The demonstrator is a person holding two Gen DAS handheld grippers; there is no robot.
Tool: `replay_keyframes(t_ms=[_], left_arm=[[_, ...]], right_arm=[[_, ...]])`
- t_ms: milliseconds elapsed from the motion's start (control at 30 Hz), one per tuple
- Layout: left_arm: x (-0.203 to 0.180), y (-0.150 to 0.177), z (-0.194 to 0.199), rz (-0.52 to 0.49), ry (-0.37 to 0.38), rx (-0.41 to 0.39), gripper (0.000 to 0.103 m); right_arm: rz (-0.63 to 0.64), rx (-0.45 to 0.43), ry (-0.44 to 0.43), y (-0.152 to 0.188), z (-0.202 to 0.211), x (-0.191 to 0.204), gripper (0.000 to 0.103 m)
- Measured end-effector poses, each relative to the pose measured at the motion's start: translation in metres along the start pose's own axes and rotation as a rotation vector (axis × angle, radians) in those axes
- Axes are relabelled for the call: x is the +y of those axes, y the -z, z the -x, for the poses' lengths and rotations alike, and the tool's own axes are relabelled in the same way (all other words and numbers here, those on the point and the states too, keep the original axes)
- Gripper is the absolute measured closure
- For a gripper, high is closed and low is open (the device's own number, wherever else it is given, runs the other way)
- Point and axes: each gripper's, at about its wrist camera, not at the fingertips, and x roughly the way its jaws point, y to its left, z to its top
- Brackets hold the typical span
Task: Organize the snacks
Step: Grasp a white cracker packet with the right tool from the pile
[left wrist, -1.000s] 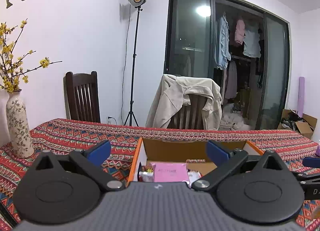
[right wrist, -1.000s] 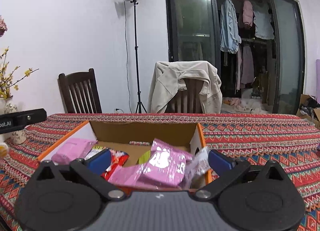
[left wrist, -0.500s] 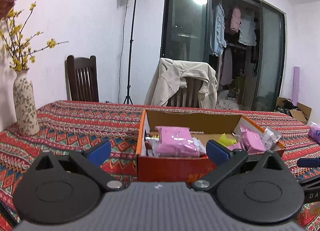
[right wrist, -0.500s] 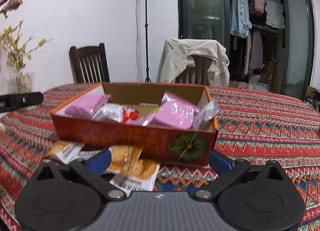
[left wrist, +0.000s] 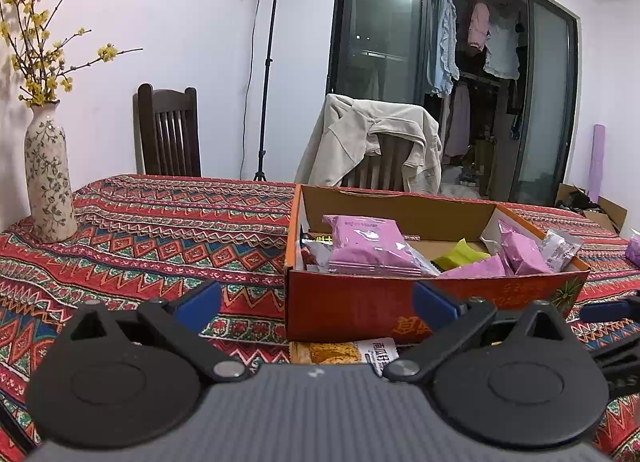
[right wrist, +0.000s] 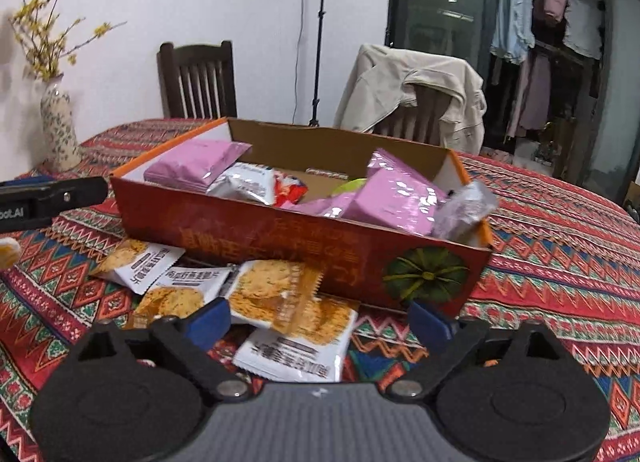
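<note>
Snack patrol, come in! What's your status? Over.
Both grippers, left gripper and right gripper, open, empty; right's jaws just narrowing. Cracker packets loose before the orange box. Nothing blocking.

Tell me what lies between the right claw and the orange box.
Cracker packets on the tablecloth, overlapping, before the orange box; the right claw stands open. Right wrist view.

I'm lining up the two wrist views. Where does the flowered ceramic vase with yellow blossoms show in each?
Left wrist view: the flowered ceramic vase stands at the far left edge on the red patterned tablecloth, well left of the orange cardboard snack box.
Right wrist view: the vase is upper left, smaller, beyond the box's left corner.
Shared landmark: the dark wooden chair.
</note>
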Motion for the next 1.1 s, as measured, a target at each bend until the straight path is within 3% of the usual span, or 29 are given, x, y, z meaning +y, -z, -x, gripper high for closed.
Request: replay_keyframes(t_ms=[233, 300, 433, 567, 767, 900, 1100], left_arm=[[0.002, 0.002, -0.001, 0.015, 0.000, 0.008, 0.000], [0.004, 0.002, -0.002, 0.025, 0.002, 0.014, 0.000], [0.006, 0.002, -0.001, 0.037, 0.011, 0.017, 0.000], [0.006, 0.002, 0.000, 0.038, 0.013, 0.015, 0.000], [0.007, 0.003, -0.001, 0.042, 0.004, 0.024, 0.000], [0.009, 0.002, -0.004, 0.058, 0.001, 0.041, 0.000], [0.011, 0.003, -0.006, 0.067, -0.002, 0.051, 0.000]], right_arm=[[-0.018, 0.047, -0.030, -0.016, -0.031, 0.013, 0.024], [-0.040, 0.054, -0.073, -0.014, -0.039, 0.014, 0.025], [-0.018, 0.054, -0.060, -0.006, -0.047, 0.020, 0.027], [-0.001, 0.023, -0.094, -0.002, -0.042, 0.023, 0.040], [0.042, -0.014, -0.084, 0.001, -0.035, 0.029, 0.054], [0.036, -0.044, -0.084, 0.001, -0.028, 0.026, 0.059], [0.019, -0.087, -0.080, 0.000, -0.017, 0.021, 0.076]])
